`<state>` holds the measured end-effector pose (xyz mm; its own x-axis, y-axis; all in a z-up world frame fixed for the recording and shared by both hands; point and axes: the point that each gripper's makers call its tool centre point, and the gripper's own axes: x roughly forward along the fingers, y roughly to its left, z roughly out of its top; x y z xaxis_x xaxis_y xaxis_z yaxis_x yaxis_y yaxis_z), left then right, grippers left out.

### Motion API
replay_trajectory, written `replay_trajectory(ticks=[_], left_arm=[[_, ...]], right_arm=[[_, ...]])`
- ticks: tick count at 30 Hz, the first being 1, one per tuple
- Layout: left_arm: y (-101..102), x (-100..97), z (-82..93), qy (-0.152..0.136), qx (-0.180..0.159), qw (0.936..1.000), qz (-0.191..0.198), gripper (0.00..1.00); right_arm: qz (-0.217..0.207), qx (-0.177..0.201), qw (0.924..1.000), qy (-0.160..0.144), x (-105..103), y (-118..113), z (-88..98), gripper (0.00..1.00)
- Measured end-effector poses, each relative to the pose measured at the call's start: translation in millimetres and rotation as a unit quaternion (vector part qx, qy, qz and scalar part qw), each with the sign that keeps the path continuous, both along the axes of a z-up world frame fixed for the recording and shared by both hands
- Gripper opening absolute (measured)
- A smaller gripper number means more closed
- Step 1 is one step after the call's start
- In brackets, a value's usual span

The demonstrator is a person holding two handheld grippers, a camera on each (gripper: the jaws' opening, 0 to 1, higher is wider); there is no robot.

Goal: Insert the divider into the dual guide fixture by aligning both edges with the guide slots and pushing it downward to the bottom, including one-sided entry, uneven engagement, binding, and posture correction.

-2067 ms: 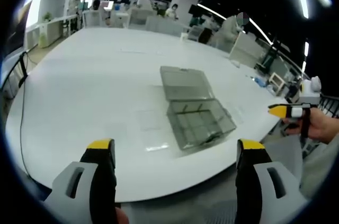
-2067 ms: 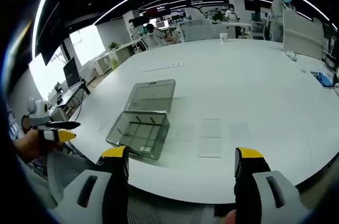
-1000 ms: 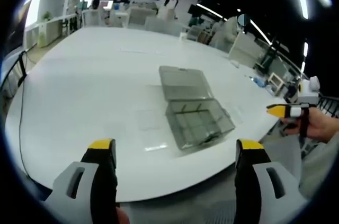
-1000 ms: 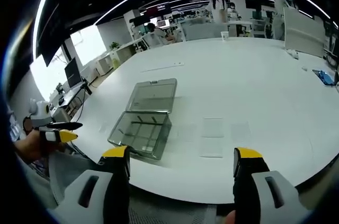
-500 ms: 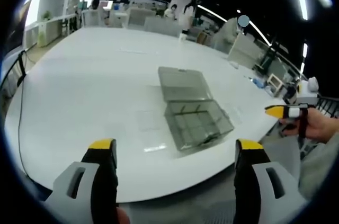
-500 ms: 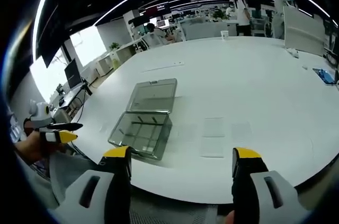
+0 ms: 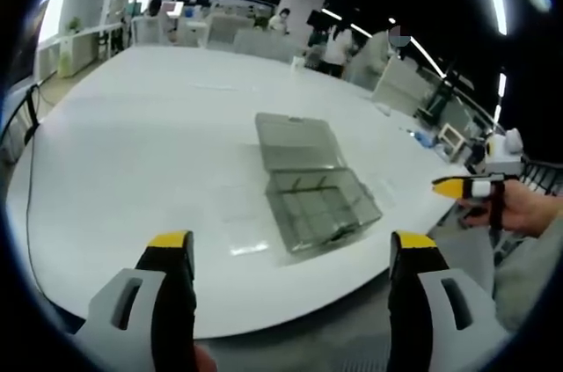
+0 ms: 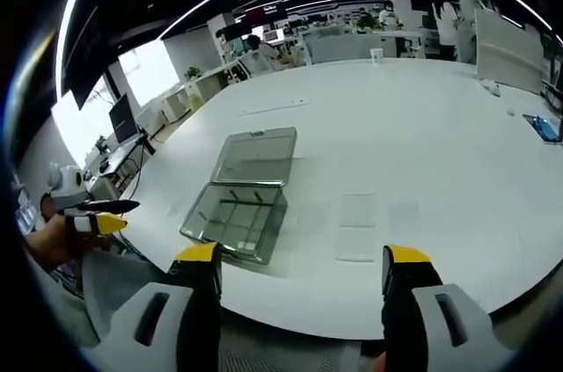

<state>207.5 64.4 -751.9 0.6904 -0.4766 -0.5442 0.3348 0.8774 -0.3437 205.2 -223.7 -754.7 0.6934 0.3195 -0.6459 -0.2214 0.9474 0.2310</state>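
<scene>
A clear grey box (image 7: pixel 321 212) with inner compartments lies on the white table, its lid (image 7: pixel 293 141) folded open behind it. The same box (image 8: pixel 234 216) and lid (image 8: pixel 257 155) sit left of centre in the right gripper view. Flat clear divider sheets (image 8: pixel 357 210) lie on the table to the right of the box; faint ones (image 7: pixel 240 203) lie to its left in the left gripper view. My left gripper (image 7: pixel 291 243) is open and empty, short of the table edge. My right gripper (image 8: pixel 302 255) is open and empty too, also off the table.
The big white table (image 7: pixel 132 126) has a curved near edge (image 8: pixel 369 319). A hand holds the right gripper (image 7: pixel 461 186) at the right of the left gripper view; the left gripper (image 8: pixel 97 214) sits at the left of the right gripper view. Desks and people stand far behind.
Both views have shifted slightly with the hands. People in the background have walked along. The box and the sheets lie as before, and both grippers stay open.
</scene>
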Motion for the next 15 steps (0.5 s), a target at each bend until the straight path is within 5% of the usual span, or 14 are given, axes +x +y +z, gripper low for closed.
replay_trajectory(ticks=[15], left_arm=[[-13.2, -0.8, 2.8, -0.001, -0.006, 0.9999, -0.016, 0.88]], right_arm=[[0.012, -0.015, 0.9996, 0.021, 12.7, -6.7, -14.8, 0.67]])
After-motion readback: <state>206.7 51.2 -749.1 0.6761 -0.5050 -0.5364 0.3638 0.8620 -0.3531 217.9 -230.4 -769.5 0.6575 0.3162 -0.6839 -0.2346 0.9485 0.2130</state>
